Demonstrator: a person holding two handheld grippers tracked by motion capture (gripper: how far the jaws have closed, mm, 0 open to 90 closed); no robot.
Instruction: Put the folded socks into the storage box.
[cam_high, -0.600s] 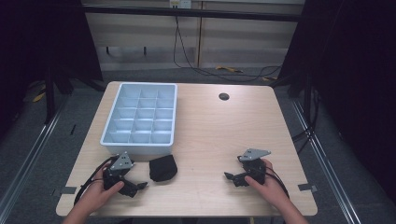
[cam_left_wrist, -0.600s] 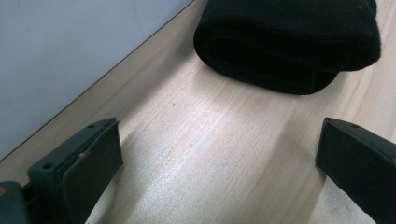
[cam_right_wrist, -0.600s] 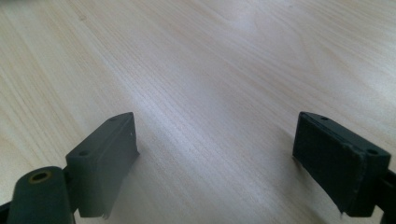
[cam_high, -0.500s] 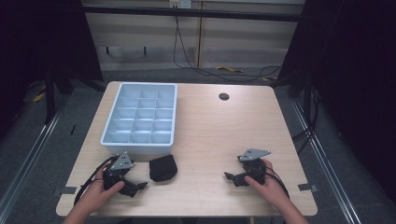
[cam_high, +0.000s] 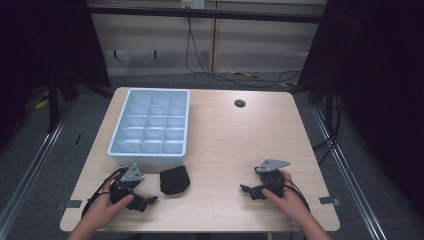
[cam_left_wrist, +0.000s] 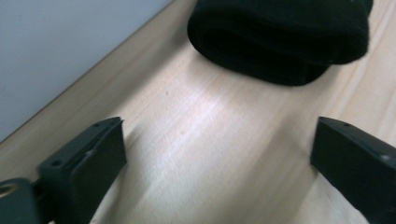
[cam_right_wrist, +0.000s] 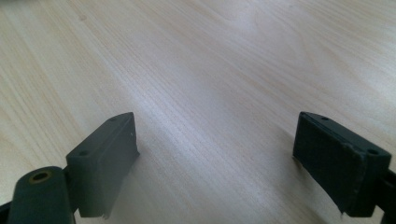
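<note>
Folded black cloth (cam_high: 174, 180) lies on the light wooden table (cam_high: 225, 140) near its front edge, just in front of the pale blue compartment tray (cam_high: 151, 127). Left gripper (cam_high: 144, 201) rests by the front left corner, jaws spread wide and empty, the cloth just ahead of them (cam_left_wrist: 280, 37) and apart. Right gripper (cam_high: 248, 190), toward the front right corner, stands equally wide over bare wood, well apart from the cloth.

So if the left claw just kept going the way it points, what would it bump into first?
Probably the black cloth: it lies just ahead of the open left claw, with bare table between them.
</note>
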